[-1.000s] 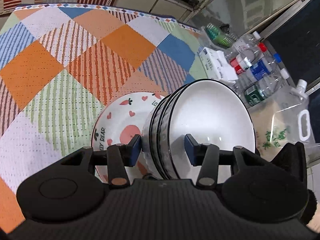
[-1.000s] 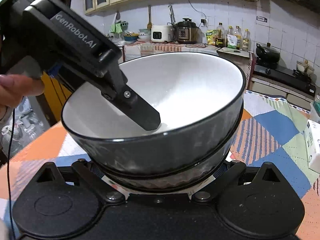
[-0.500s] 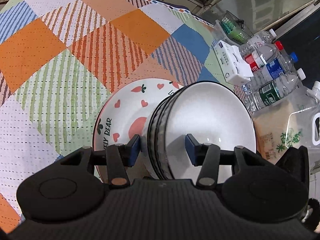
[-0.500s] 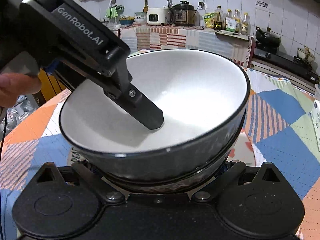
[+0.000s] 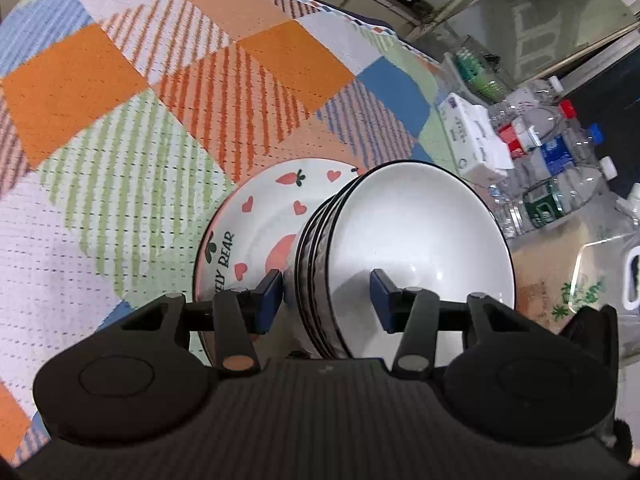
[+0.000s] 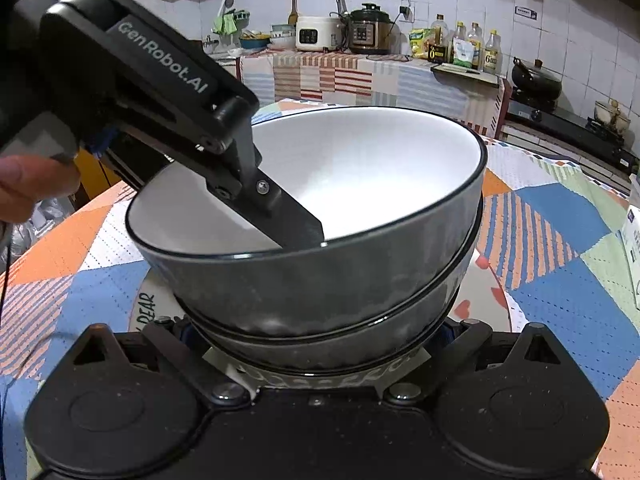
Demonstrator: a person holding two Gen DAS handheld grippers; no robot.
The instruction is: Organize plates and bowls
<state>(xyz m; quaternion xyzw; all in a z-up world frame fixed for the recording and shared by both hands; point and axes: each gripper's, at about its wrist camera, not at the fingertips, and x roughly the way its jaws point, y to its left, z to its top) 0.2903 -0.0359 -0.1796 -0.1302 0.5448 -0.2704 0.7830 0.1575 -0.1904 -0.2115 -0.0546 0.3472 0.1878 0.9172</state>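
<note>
A stack of black-rimmed bowls, white inside (image 5: pixel 416 240), sits over a white plate with hearts and carrots (image 5: pixel 256 224). My left gripper (image 5: pixel 326 300) straddles the rims of the stack, one finger inside the top bowl and one outside, pads against it. In the right wrist view the stack (image 6: pixel 320 272) fills the middle, with the left gripper's finger (image 6: pixel 288 220) reaching into the top bowl. My right gripper (image 6: pixel 316 340) holds the base of the stack from the near side; its fingertips are hidden under the bowls. The plate's rim (image 6: pixel 144 308) shows below.
A checked tablecloth (image 5: pixel 120 120) covers the table. At its right edge stand plastic bottles (image 5: pixel 552 168), a white box (image 5: pixel 476 136) and a clear jug (image 5: pixel 608 276). A kitchen counter with cookers (image 6: pixel 344 36) and a stove (image 6: pixel 560 112) lie beyond.
The bowl stack has come down closer to the plate and the table, and both grippers have moved with it. Both grips stay the same.
</note>
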